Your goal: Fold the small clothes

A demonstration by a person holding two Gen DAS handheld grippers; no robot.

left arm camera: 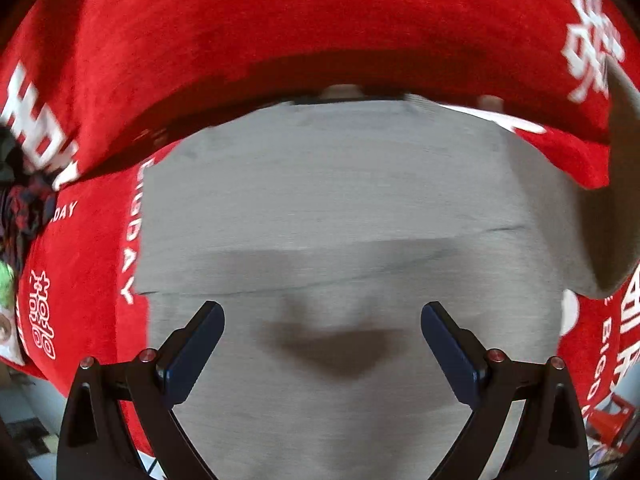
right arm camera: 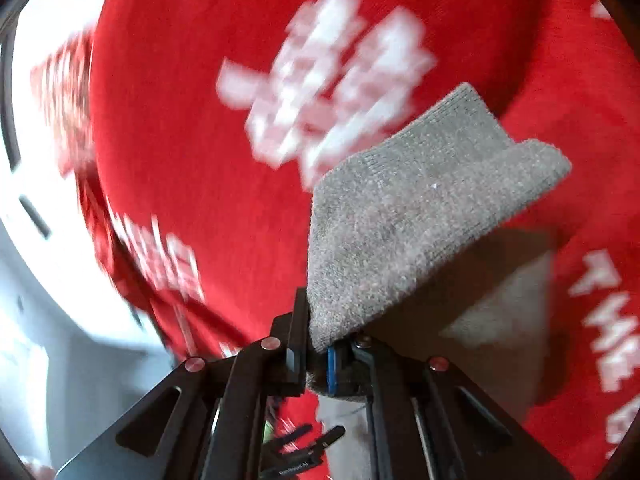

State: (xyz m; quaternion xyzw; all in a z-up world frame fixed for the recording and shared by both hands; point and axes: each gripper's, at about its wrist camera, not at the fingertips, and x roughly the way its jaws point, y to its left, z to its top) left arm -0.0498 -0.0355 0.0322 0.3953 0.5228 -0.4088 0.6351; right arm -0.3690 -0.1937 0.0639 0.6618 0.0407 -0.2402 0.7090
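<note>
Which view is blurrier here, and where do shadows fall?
Right wrist view: heavy motion blur smears the white print on the red cloth, while the grey garment held in the right gripper stays sharp. Left wrist view: mildly soft, with a dark shadow on the grey garment between the open left gripper.

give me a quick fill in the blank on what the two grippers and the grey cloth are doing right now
1. The left gripper hovers over the flat grey knit garment with its jaws ____.
2. The right gripper has its jaws shut on a corner of the ____ knit cloth.
3. The cloth-covered surface under everything is ____ with white lettering.

Missing words: open; grey; red
</note>
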